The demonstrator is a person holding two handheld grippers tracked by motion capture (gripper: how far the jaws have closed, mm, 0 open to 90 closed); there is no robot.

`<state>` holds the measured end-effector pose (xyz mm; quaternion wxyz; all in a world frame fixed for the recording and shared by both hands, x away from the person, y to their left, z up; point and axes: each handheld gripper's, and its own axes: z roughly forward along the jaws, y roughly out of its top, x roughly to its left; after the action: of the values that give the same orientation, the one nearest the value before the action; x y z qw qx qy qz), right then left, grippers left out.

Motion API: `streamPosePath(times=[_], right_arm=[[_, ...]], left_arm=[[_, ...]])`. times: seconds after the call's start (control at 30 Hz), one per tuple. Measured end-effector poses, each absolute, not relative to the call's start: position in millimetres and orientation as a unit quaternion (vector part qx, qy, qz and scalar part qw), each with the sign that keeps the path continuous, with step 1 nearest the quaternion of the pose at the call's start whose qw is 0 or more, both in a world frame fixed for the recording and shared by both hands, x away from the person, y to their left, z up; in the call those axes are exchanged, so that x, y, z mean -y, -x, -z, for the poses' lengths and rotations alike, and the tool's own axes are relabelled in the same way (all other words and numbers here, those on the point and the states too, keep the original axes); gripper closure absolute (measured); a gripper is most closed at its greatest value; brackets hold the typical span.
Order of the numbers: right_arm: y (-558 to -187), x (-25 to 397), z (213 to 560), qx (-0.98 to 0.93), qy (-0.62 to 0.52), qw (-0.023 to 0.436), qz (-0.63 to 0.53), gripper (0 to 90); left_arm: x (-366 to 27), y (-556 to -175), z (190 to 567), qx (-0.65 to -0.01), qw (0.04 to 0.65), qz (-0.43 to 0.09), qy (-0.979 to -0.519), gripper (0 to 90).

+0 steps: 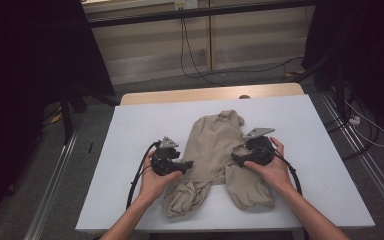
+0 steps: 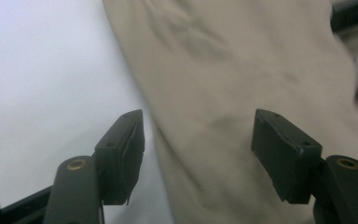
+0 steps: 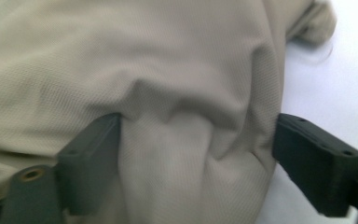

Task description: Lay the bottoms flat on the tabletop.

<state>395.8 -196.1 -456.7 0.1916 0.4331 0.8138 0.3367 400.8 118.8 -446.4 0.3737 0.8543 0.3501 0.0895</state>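
While both tongs point(image 2: 198, 140) point(image 3: 198, 154) gape wide, the rumpled, fine-knit beige garment point(image 1: 215, 150) lies between them.

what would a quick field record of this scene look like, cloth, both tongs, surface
cloth: beige garment, crumpled, lying mid-table
surface: white table
left tongs: jaws open, one over bare table, one over the garment's edge
right tongs: jaws open, a raised fold of fabric between them, not yet pinched
hands: left hand and right hand, one at each side of the garment
grasp status: nothing held
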Motion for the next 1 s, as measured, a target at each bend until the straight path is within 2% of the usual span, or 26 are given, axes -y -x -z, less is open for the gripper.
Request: streamPosePath(times=[0.03, 0.1, 0.13, 0.17, 0.23, 0.3, 0.57, 0.8, 0.97, 1.0], right_arm=[[-398, 197, 463, -0.814, -0.442, 0.179, -0.332, 24.7], [-397, 197, 463, -0.811, -0.444, 0.175, -0.339, 27.5], [-393, 198, 459, -0.820, -0.425, 0.161, -0.346, 72.2], [-390, 197, 457, -0.821, -0.425, 0.153, -0.349, 74.0], [-382, 196, 458, -0.827, -0.411, 0.156, -0.351, 87.2], [-375, 196, 456, -0.830, -0.405, 0.151, -0.353, 88.8], [-340, 210, 433, -0.825, -0.389, 0.147, -0.384, 89.2], [-304, 228, 433, -0.829, -0.391, 0.141, -0.376, 89.3], [-279, 242, 433, -0.829, -0.392, 0.138, -0.375, 89.3], [-274, 244, 433, -0.827, -0.395, 0.137, -0.376, 89.3]], left_arm=[[-116, -399, 452, -0.348, 0.361, -0.073, -0.862, 43.6], [-114, -396, 454, -0.345, 0.363, -0.086, -0.861, 44.4], [-111, -393, 452, -0.340, 0.359, -0.093, -0.864, 46.0], [-112, -393, 452, -0.338, 0.364, -0.083, -0.864, 53.3], [-111, -390, 451, -0.335, 0.362, -0.095, -0.865, 60.4], [-113, -390, 448, -0.336, 0.369, -0.092, -0.862, 66.3], [-117, -388, 446, -0.331, 0.386, -0.078, -0.857, 78.1], [-111, -382, 446, -0.319, 0.393, -0.067, -0.860, 78.5], [-102, -377, 451, -0.301, 0.382, -0.060, -0.872, 69.2], [-101, -376, 453, -0.295, 0.379, -0.057, -0.875, 69.8]])
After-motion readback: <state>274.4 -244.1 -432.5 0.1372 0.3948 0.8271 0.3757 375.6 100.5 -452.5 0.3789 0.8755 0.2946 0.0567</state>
